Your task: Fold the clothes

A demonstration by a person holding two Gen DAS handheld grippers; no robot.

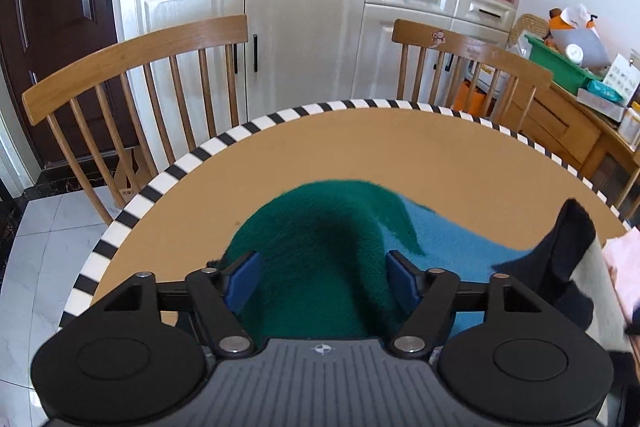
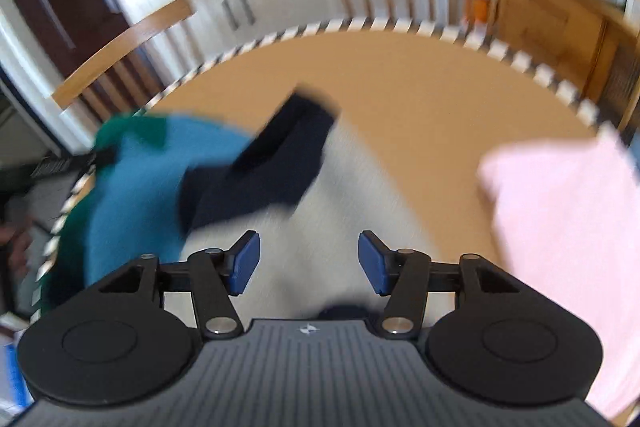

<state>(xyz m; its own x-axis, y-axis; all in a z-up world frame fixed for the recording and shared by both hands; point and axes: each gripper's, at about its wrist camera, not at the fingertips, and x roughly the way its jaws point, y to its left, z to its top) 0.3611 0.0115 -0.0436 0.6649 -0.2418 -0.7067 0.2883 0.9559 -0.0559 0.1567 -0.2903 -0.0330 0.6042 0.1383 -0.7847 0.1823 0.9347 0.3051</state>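
Observation:
A fleece garment in colour blocks lies on the round table point(image 1: 400, 155). Its dark green part point(image 1: 320, 235) bulges up under my left gripper point(image 1: 324, 279), which stands open over it, blue pads point(image 1: 244, 279) apart on either side of the fold. Beside the green lies the blue part point(image 1: 452, 243), then a navy sleeve point(image 1: 560, 251) sticking up at the right. In the blurred right wrist view, my right gripper point(image 2: 309, 263) is open above the garment's white part point(image 2: 344, 211), with the navy sleeve point(image 2: 276, 163) and the blue part point(image 2: 136, 187) ahead to its left.
A pink cloth point(image 2: 560, 227) lies on the table's right side. The table has a black-and-white striped rim point(image 1: 224, 143). Two wooden chairs point(image 1: 132, 67) point(image 1: 472, 63) stand behind it, before white cabinets point(image 1: 304, 35). A cluttered sideboard point(image 1: 568, 123) is at the right.

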